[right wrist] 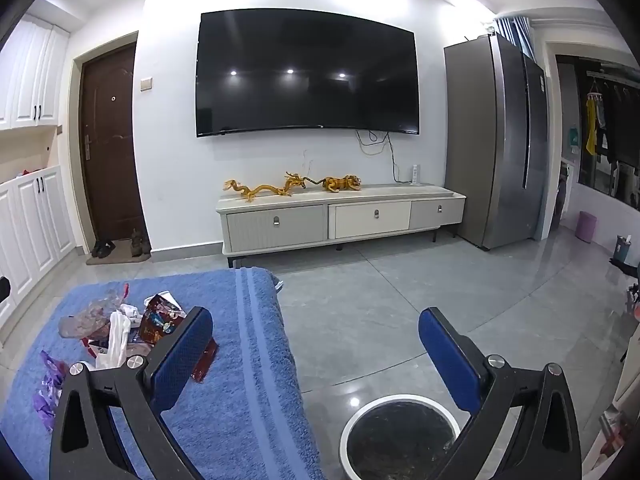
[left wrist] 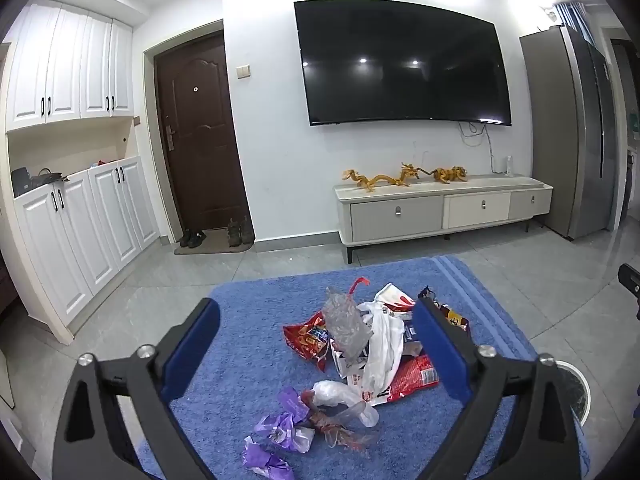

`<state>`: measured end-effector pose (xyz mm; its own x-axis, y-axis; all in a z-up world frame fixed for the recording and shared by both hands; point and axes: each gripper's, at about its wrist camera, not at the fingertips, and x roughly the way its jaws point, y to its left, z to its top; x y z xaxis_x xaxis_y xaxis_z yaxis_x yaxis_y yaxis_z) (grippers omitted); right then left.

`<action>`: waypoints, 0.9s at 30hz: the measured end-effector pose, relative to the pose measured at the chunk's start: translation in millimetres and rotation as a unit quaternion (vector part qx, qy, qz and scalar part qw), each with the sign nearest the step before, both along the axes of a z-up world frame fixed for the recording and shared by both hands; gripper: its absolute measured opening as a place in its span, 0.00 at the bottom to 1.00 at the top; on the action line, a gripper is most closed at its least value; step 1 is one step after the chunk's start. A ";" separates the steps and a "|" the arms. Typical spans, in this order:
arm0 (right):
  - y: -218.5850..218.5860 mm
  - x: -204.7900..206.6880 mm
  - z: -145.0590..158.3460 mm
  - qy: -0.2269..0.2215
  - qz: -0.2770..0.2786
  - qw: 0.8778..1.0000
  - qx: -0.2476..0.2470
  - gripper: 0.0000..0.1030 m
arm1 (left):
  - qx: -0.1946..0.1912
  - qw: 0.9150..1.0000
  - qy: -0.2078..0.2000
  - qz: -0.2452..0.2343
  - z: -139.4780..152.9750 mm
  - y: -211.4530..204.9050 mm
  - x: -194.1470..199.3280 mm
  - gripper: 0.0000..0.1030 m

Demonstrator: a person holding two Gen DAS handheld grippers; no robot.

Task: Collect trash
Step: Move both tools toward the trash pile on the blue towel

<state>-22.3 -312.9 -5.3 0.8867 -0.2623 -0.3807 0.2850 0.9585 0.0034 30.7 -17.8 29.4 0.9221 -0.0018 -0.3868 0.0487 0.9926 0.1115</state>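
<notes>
**Trash pile on the blue towel, bin waiting empty-ish beside it**

So the trash (left wrist: 360, 344) sits in a loose heap around the middle of the towel (left wrist: 248, 360), leaning toward its right edge. It's all light, floppy stuff by the look of it: red snack bags, a white plastic bag, a crumpled clear one, purple wrappers nearer the close edge. Nothing stiff or breakable that I can spot. I'd guess it crinkles, slips and springs back, so pinch a bunched-up fold or a bag's edge, not a flat face.

The left gripper (left wrist: 316, 340) hangs over the heap, spread as wide as it goes, holding nothing. The right gripper (right wrist: 316, 344) is the same, wide apart and empty, off the towel's right edge above the bin (right wrist: 348, 432).

The bin is round, white-rimmed, with a dark liner, standing on the floor just beside the towel. I can't see any trash in it, though part of the inside is hidden.
</notes>
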 end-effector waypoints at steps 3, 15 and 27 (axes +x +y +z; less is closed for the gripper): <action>-4.3 1.3 0.7 -0.003 0.000 1.000 0.005 1.00 | -0.002 1.000 0.005 0.001 0.1 1.6 4.8 0.97; -10.8 4.9 1.3 -0.011 0.011 1.000 0.010 1.00 | -0.001 1.000 0.003 0.021 13.9 23.8 13.2 0.97; -13.9 9.4 3.4 -0.008 0.009 1.000 0.000 1.00 | -0.011 1.000 0.010 0.009 20.7 49.2 17.7 0.97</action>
